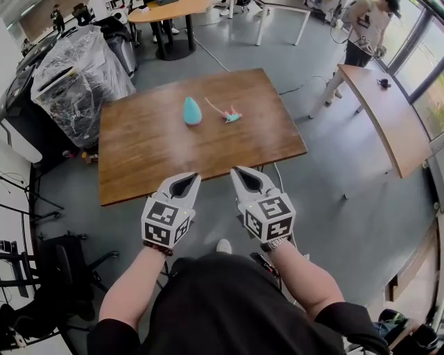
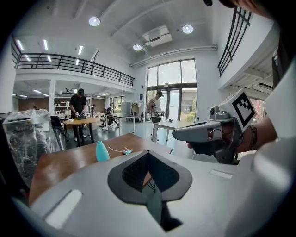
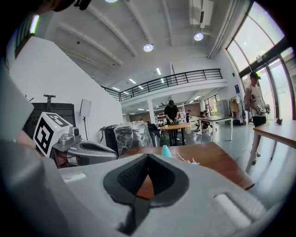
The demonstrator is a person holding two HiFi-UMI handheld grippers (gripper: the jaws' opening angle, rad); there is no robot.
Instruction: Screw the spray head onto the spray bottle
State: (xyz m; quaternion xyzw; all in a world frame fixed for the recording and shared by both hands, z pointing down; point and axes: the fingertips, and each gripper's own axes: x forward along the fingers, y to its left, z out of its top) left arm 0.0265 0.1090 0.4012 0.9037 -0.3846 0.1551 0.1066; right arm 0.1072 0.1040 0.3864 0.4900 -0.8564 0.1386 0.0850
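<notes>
Well, the left gripper (image 1: 184, 183) and right gripper (image 1: 245, 179), low in the frame, are clenched on nothing. Upper middle, the teal spray bottle (image 1: 192, 111) stands beside its spray head (image 1: 231, 115). Both look light and slippery; hold the bottle's fat belly.

A plastic-wrapped bundle (image 1: 76, 69) stands left of the wooden tabletop (image 1: 139, 159); a person (image 1: 364, 28) stands beside a curved desk (image 1: 388, 118).

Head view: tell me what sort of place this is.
Probably an open-plan office or lab hall: a wooden table and a round table on a grey floor, a railed mezzanine, tall glass doors, and a person working nearby.
</notes>
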